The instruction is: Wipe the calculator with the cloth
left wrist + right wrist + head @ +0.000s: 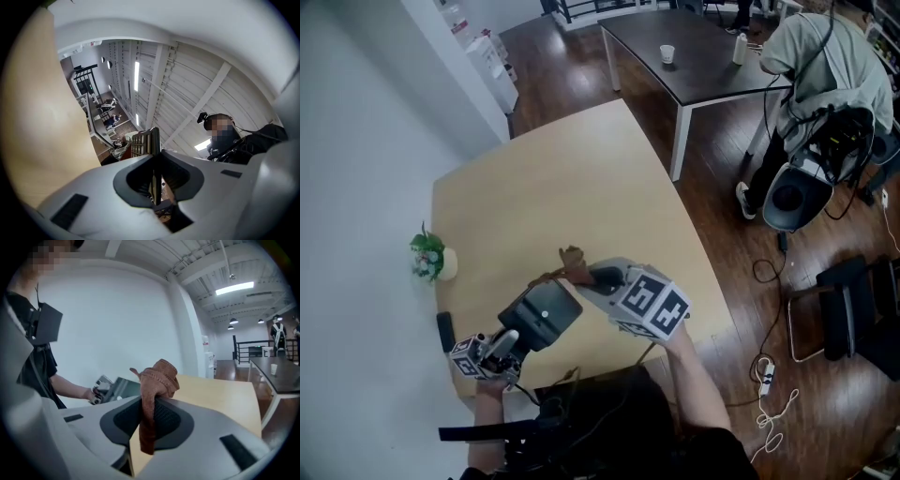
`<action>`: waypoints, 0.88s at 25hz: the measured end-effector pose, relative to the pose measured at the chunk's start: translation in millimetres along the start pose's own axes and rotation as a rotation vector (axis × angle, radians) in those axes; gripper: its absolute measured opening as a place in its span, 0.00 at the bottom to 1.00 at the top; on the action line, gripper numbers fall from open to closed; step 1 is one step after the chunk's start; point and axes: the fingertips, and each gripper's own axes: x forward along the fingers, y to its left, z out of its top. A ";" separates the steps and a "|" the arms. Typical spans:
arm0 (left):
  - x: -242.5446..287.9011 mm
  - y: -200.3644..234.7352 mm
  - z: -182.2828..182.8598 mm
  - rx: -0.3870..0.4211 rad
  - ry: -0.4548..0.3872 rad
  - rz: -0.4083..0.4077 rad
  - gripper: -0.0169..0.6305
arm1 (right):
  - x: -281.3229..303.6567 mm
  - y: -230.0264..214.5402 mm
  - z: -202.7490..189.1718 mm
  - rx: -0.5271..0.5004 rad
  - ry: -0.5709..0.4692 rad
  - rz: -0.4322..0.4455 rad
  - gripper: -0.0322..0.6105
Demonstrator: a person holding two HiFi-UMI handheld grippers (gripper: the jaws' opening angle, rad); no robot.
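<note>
In the head view my left gripper (515,336), low at the left, is shut on the near edge of the dark calculator (543,314) and holds it above the tan table (572,178). The left gripper view shows the calculator (143,143) edge-on, keys to the left, clamped in the left gripper (154,180). My right gripper (581,276) is shut on a bunched brown cloth (571,256), just past the calculator's far corner. In the right gripper view the cloth (157,378) hangs from the right gripper (147,416), with the calculator (125,386) off to the left.
A small plant in a white pot (432,257) stands at the table's left edge by the white wall, with a black object (444,330) nearer me. Behind are a dark table (703,56) with a cup (667,53) and a seated person (825,75). Cables (769,375) lie on the floor.
</note>
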 end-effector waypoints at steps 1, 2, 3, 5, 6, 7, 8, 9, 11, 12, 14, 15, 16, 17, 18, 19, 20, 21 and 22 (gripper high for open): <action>-0.2 0.9 0.2 0.001 0.002 0.005 0.11 | 0.4 14.4 11.6 0.005 -0.032 0.048 0.15; 0.4 1.3 -0.5 0.004 0.009 0.009 0.11 | 3.9 30.0 20.0 0.006 -0.045 0.094 0.15; 2.2 1.0 -1.8 0.010 0.020 0.012 0.11 | 10.5 44.9 24.0 0.003 -0.039 0.132 0.15; 9.3 -2.1 -5.7 0.032 0.051 0.013 0.11 | 28.2 66.9 20.4 -0.002 0.005 0.184 0.15; 13.3 -4.9 -7.5 0.041 0.064 0.009 0.11 | 36.1 71.1 15.2 0.000 0.026 0.195 0.15; 16.0 -7.5 -9.0 0.046 0.070 0.003 0.11 | 41.9 70.1 9.7 0.010 0.036 0.195 0.15; 16.5 -9.5 -9.6 0.045 0.067 -0.002 0.12 | 44.9 65.0 5.3 0.029 0.035 0.187 0.15; 15.0 -10.6 -9.2 0.039 0.056 -0.007 0.13 | 45.0 57.0 2.1 0.053 0.027 0.171 0.15; 8.6 -11.9 -6.6 0.020 0.019 -0.016 0.13 | 40.3 35.0 -5.8 0.093 0.017 0.116 0.15; 4.8 -12.1 -5.7 0.012 0.003 -0.018 0.13 | 37.0 21.7 -12.2 0.111 0.019 0.080 0.15; -3.1 -11.0 -4.5 -0.007 -0.027 -0.023 0.12 | 28.7 -8.8 -30.7 0.148 0.039 -0.009 0.15; -6.8 -9.8 -2.8 -0.016 -0.046 -0.027 0.11 | 22.8 -23.0 -40.5 0.168 0.047 -0.053 0.15; -10.3 -8.1 -0.4 -0.021 -0.064 -0.026 0.11 | 15.4 -33.9 -47.7 0.194 0.043 -0.085 0.15; -13.3 -5.7 2.5 -0.021 -0.079 -0.021 0.11 | 7.0 -40.0 -50.8 0.225 0.025 -0.100 0.15; -15.7 -3.1 5.6 -0.019 -0.091 -0.014 0.11 | -1.7 -41.0 -50.0 0.255 -0.005 -0.097 0.15; -17.9 -0.6 8.1 -0.018 -0.102 -0.009 0.11 | -9.3 -37.3 -46.1 0.280 -0.039 -0.079 0.15; -19.8 1.6 9.9 -0.018 -0.110 -0.006 0.11 | -14.8 -29.4 -39.8 0.295 -0.070 -0.048 0.15; -20.4 2.9 11.0 -0.018 -0.114 -0.004 0.11 | -17.3 -18.0 -31.5 0.298 -0.097 -0.011 0.15; -19.2 3.4 11.6 -0.017 -0.113 0.001 0.11 | -16.4 -3.7 -21.7 0.288 -0.117 0.030 0.15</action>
